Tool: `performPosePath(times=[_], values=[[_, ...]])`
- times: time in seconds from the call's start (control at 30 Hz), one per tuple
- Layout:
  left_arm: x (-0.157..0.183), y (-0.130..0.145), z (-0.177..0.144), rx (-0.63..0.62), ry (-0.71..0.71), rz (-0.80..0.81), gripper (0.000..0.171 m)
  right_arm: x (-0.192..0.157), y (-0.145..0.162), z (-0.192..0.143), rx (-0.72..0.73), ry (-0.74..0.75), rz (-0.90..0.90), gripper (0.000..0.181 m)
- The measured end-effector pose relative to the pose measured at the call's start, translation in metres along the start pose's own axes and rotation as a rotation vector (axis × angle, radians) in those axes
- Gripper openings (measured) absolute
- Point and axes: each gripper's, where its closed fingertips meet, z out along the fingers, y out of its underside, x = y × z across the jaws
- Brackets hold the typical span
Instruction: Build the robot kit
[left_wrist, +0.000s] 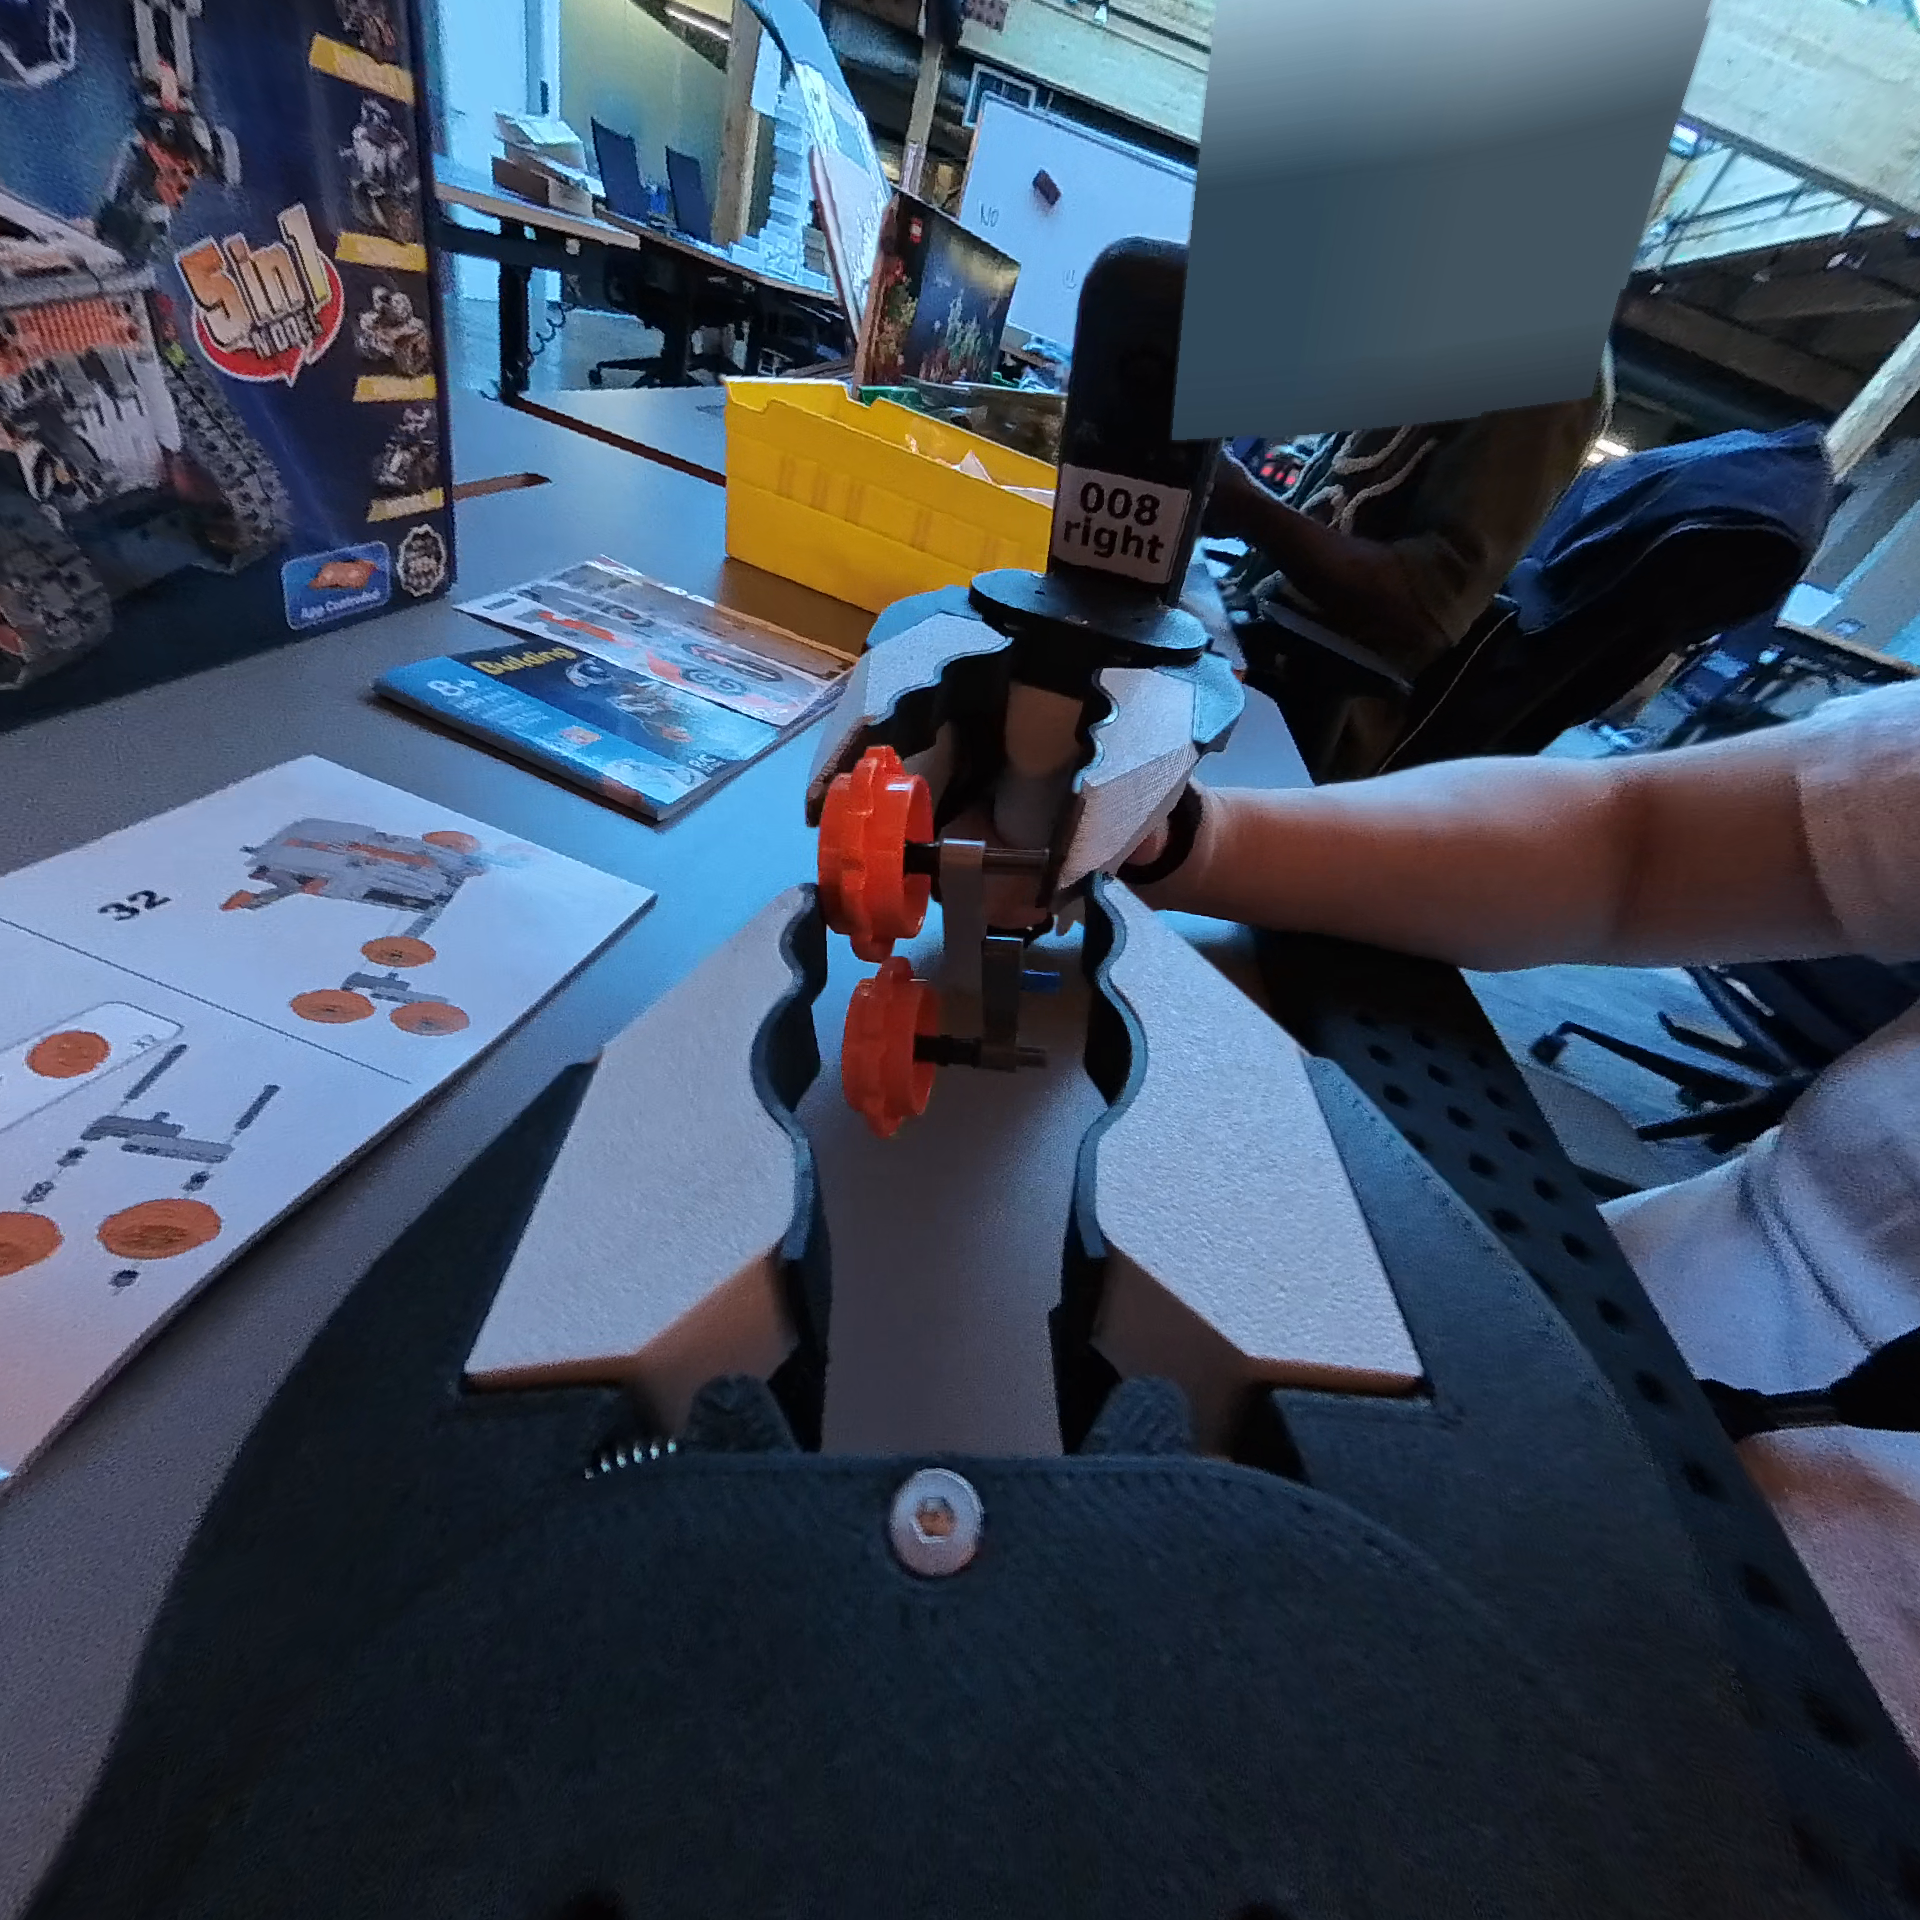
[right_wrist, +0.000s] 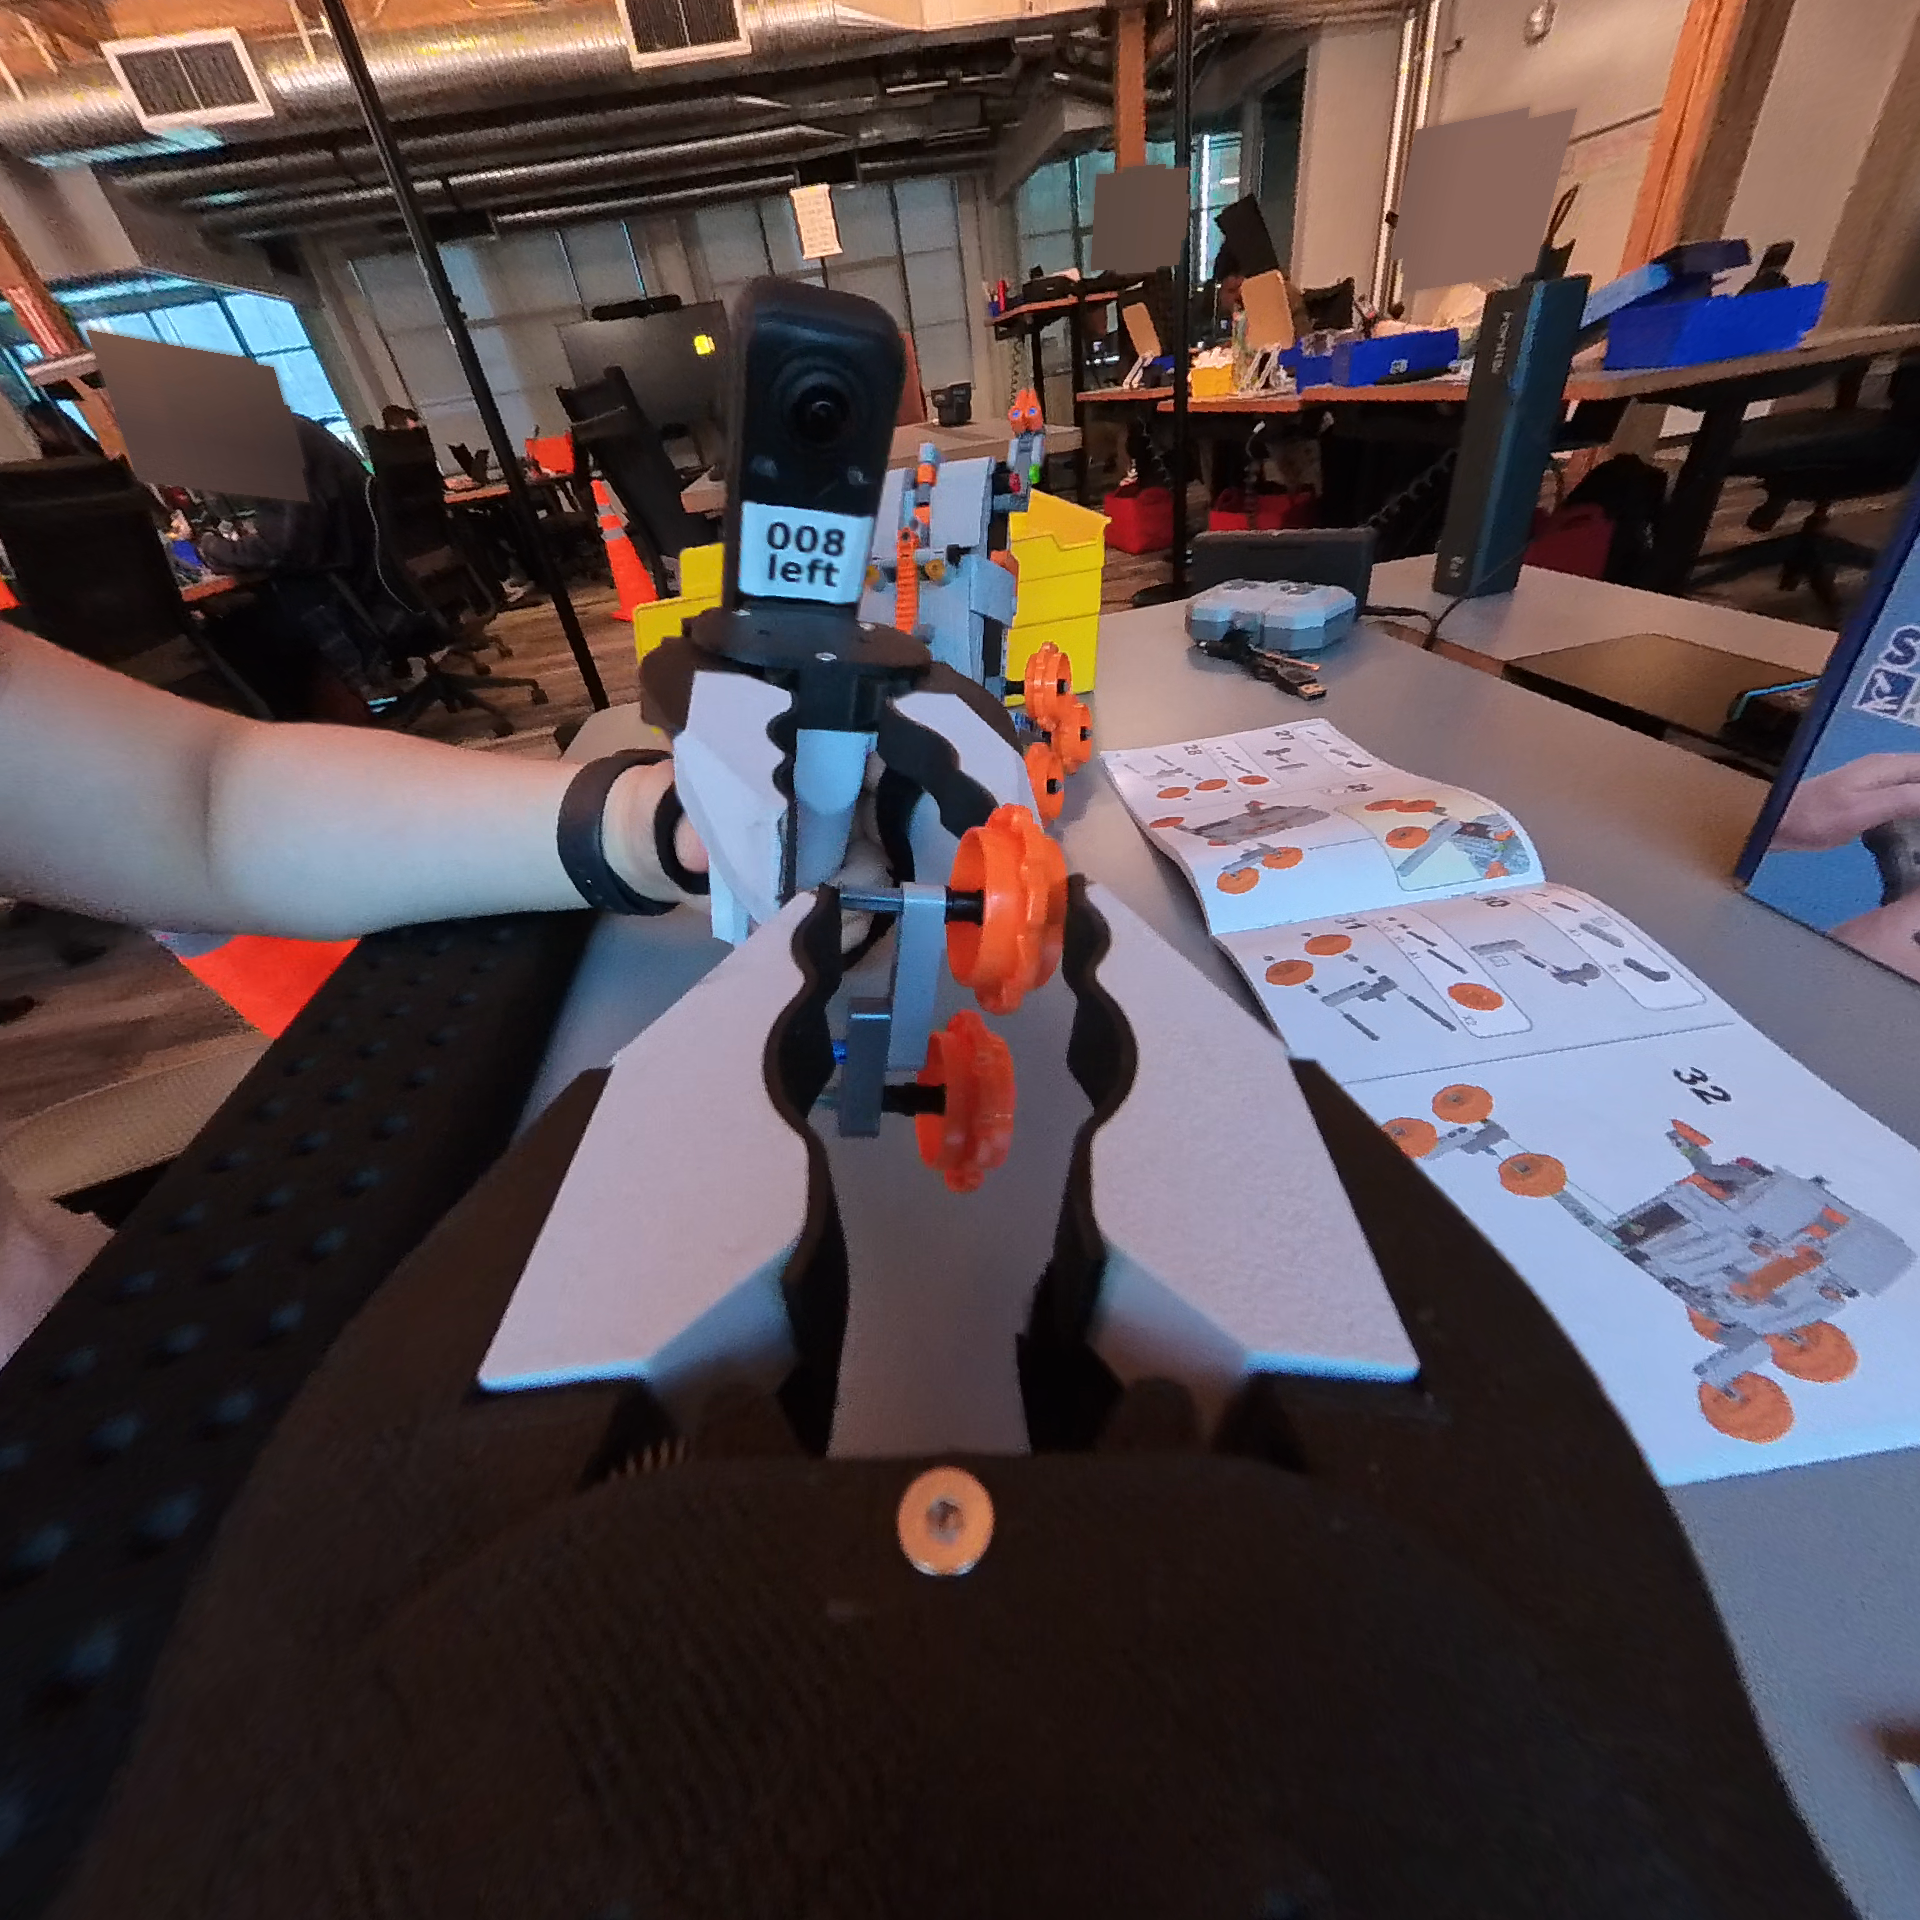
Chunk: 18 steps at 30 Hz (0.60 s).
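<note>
Straight ahead at twelve o'clock, clear of the worktop, one wheel assembly with two orange wheels hangs between the two tongs: the right tongs look pinched across its upper wheel and axle, while I cannot tell whether the left tongs grip it. With so narrow a hold, the assembly could twist loose or drop. One open instruction booklet lies at two o'clock, and one half-built model stands beyond.
</note>
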Motion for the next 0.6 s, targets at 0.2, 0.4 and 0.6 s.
performPosePath(times=[0.2,0.4,0.6], values=[[0.0053,-0.0003,-0.0023,-0.018,0.040,-0.002,0.044,-0.0053,0.0013,-0.0003,-0.003,-0.053,0.055,0.043],[0.0036,0.0011,-0.0031,-0.031,0.023,0.023,0.045,-0.0044,0.0043,0.0006,-0.025,-0.049,0.067,0.043],[-0.0025,0.0041,-0.0030,-0.058,-0.028,0.042,0.045,0.0017,0.0087,-0.0003,-0.062,0.006,0.044,0.043]])
